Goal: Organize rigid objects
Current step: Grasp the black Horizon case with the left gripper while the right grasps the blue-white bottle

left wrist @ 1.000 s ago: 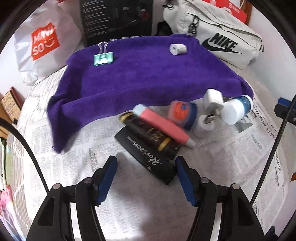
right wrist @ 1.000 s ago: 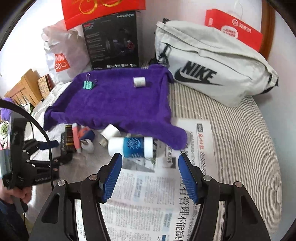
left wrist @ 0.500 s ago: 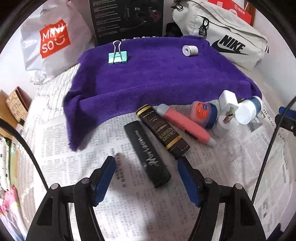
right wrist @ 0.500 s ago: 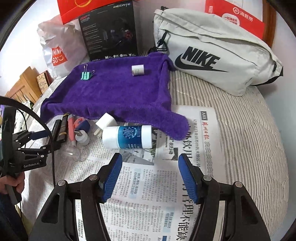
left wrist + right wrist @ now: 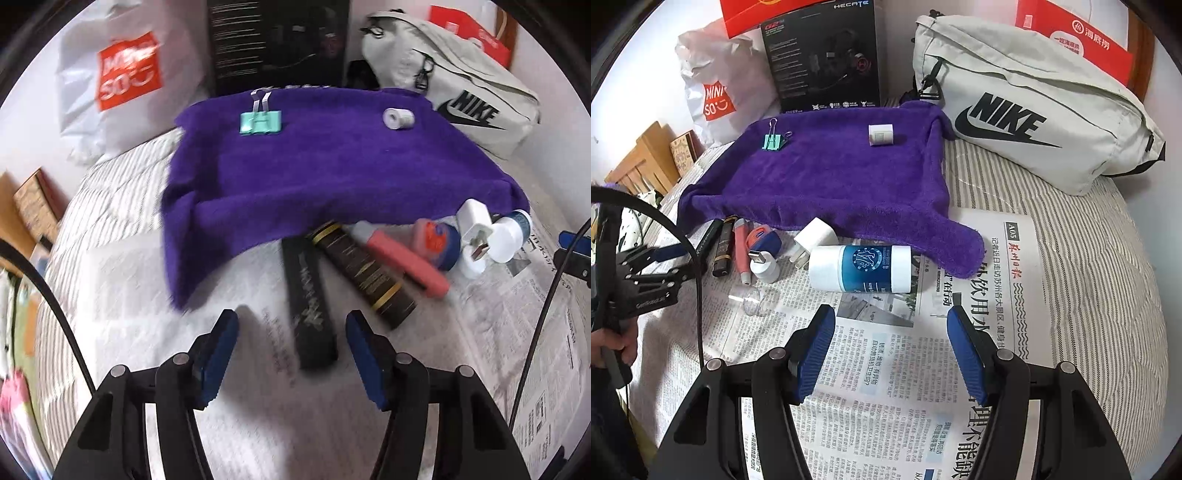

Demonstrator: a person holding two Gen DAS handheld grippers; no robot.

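Both tongs (image 5: 291,326) (image 5: 891,317) open, black case (image 5: 312,295) between left

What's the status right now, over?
Left gripper open over black case. Right gripper open, short of white bottle. Clip and tape roll on purple towel.

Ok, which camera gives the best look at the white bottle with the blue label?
The right wrist view: the white bottle lies on its side on the newspaper, whole, its label facing the lens. In the left wrist view only its white cap end shows at the far right, behind the white plug.
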